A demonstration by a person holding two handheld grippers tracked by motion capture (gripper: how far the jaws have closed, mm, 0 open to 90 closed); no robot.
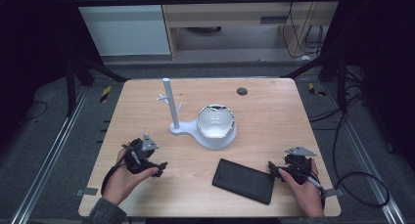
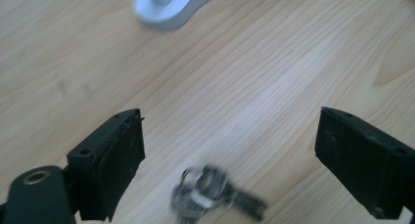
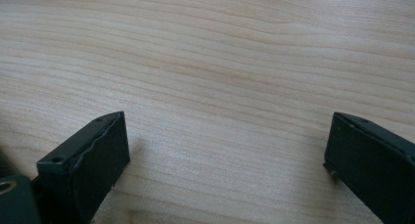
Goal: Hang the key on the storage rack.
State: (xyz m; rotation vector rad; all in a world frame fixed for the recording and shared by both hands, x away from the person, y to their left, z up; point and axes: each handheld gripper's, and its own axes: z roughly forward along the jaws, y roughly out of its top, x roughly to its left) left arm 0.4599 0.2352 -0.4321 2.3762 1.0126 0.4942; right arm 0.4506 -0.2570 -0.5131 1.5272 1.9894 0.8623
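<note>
A blurred bunch of metal keys (image 2: 213, 194) lies on the wooden table (image 1: 264, 116), low between the wide-apart jaws of my left gripper (image 2: 230, 121). That gripper (image 1: 155, 168) is open at the table's front left, and nothing is held in it. My right gripper (image 1: 274, 169) is open at the front right, just right of a flat black case (image 1: 243, 181). In the right gripper view, bare wood (image 3: 220, 62) lies between the parted jaws of that gripper (image 3: 227, 121).
A white stand (image 1: 170, 104) with a post and small pegs rises mid-table. Its base (image 2: 166, 11) joins a round tray holding a white bowl-like object (image 1: 215, 122). A small dark disc (image 1: 242, 91) sits near the far edge.
</note>
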